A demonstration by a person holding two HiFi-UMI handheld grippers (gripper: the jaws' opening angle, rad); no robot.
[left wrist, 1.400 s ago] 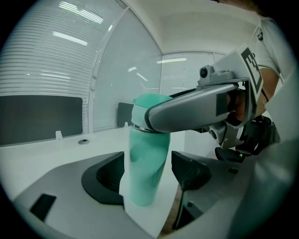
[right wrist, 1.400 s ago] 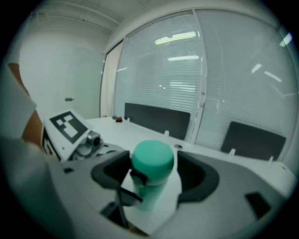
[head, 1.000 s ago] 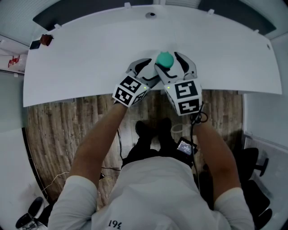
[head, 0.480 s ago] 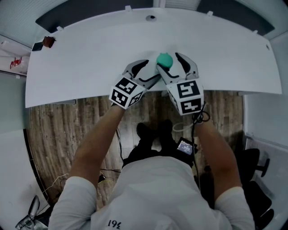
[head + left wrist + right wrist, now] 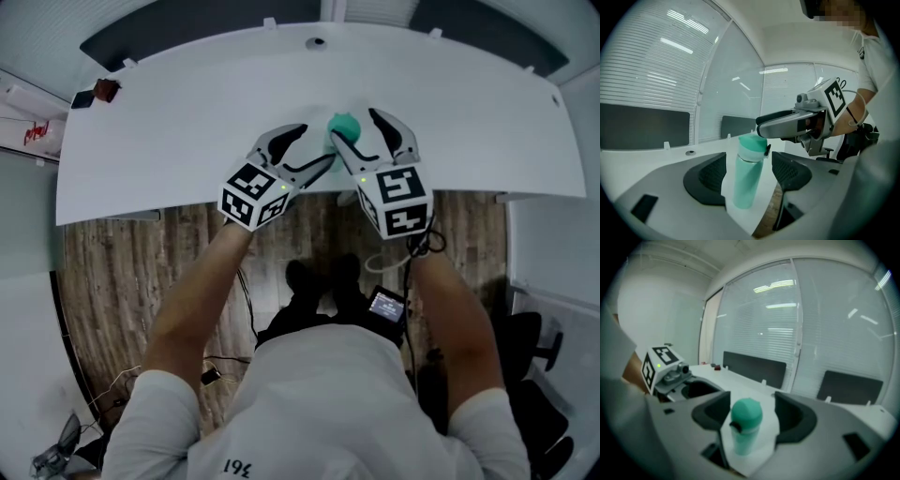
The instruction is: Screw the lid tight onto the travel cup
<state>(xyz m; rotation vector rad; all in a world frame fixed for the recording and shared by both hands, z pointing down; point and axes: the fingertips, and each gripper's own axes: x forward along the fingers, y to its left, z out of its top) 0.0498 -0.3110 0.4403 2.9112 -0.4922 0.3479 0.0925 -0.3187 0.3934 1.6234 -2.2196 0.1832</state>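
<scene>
With the left hand-held gripper (image 5: 317,142) and right hand-held gripper (image 5: 353,126) both wide apart and empty around the upright travel cup (image 5: 747,183) at the worktop's (image 5: 187,112) near edge, an off-centre squeeze could topple it off.

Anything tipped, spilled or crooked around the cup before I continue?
Nothing stands out. The travel cup stands upright on the table, lid seated level, no spill visible. It is near the table's front edge. Left gripper and right gripper flank it, jaws apart.
</scene>
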